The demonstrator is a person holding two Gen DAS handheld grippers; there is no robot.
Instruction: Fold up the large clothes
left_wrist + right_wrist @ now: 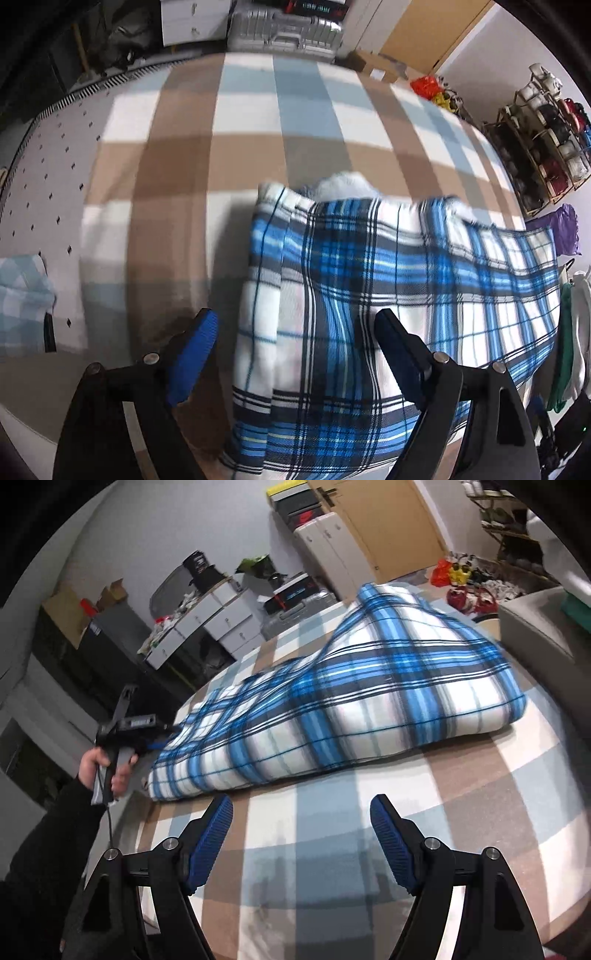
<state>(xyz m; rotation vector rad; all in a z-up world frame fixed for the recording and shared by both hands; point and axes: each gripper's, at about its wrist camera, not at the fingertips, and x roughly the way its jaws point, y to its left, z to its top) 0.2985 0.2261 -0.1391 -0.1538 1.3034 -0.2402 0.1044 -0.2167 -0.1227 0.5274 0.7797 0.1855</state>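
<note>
Both grippers stand released: the left gripper [295, 347] hangs spread over the left end of the plaid garment [332, 701], which lies folded across the bed [314, 867], while the right gripper [301, 830] waits near its front edge, seemingly ready for another fold.

One blue plaid garment [332, 701] lies on one bed, whose single checked cover [332, 867] is beige, pale blue and white. Two grippers show: the left gripper [295, 339] and the right gripper [301, 823], each with two blue-padded fingers (four in all). One hand [101, 771] and one dark sleeve [48, 849] are in the right wrist view. One silver suitcase [284, 33] stands past the bed's far edge, one shoe rack [546, 140] by the wall, one wooden door [388, 524], and one white drawer unit [218, 620]; its drawers are too blurred to count.
</note>
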